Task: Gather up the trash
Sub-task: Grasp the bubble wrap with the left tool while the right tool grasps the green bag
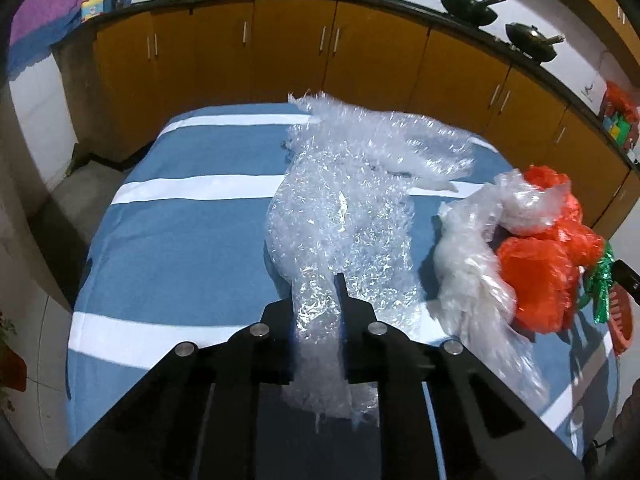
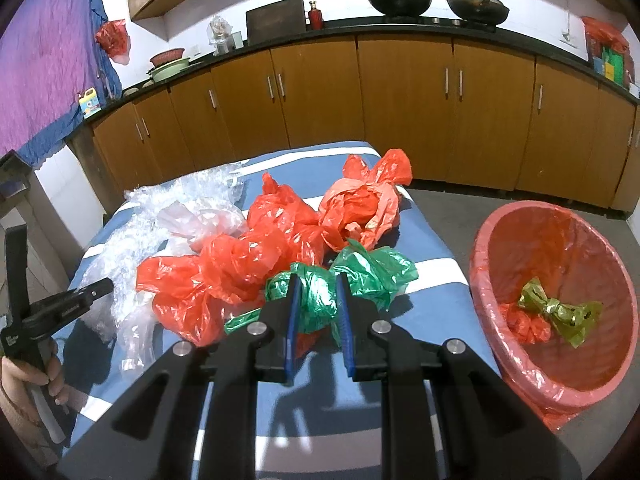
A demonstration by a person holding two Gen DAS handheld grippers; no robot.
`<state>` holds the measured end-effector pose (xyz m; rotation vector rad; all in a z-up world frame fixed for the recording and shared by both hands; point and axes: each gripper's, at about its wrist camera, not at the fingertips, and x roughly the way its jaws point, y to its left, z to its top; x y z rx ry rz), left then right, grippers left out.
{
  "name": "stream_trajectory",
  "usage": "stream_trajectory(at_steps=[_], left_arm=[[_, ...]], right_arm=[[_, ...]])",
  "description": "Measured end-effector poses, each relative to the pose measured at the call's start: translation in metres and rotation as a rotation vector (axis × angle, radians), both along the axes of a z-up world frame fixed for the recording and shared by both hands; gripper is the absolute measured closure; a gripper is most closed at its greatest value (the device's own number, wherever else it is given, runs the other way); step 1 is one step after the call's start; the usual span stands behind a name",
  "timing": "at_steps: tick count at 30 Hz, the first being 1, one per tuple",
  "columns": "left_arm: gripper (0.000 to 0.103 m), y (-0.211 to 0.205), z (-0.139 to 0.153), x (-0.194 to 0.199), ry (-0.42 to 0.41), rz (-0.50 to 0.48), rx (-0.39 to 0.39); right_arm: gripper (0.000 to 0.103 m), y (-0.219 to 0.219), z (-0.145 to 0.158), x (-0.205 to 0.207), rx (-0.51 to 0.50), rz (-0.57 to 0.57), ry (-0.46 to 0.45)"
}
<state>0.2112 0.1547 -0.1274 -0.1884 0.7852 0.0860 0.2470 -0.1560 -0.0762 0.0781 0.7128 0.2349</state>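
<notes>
Left hand-held gripper (image 1: pixel 320 300): clamping on bubble wrap (image 1: pixel 340 200), sheet trailing across blue-and-white striped surface (image 1: pixel 180 240). Lying right of it: crumpled clear plastic bag (image 1: pixel 472 264), touching orange bags (image 2: pixel 240 264) bunching mid-surface. Right hand-held gripper (image 2: pixel 318 304): pinching green plastic bag (image 2: pixel 360 276), fingers (image 2: pixel 294 312) pressing in on both sides. Standing at far right beside surface: pink lined basket (image 2: pixel 496 320), holding one olive-green wad (image 2: pixel 560 312) and one orange wad (image 2: pixel 524 324).
</notes>
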Motion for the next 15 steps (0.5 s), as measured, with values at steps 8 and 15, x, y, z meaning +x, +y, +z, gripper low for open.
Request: stream_trajectory(at_steps=[8,15], left_arm=[[0.088,-0.004,0.027,-0.038,-0.085,-0.013,-0.010],[0.088,-0.016,0.058,-0.054,-0.157,-0.029,-0.026]], right_arm=[[0.084,-0.007,0.010,-0.015,0.014,-0.002,-0.016],[0.084,-0.015,0.025,-0.033,0.025,-0.007,-0.049]])
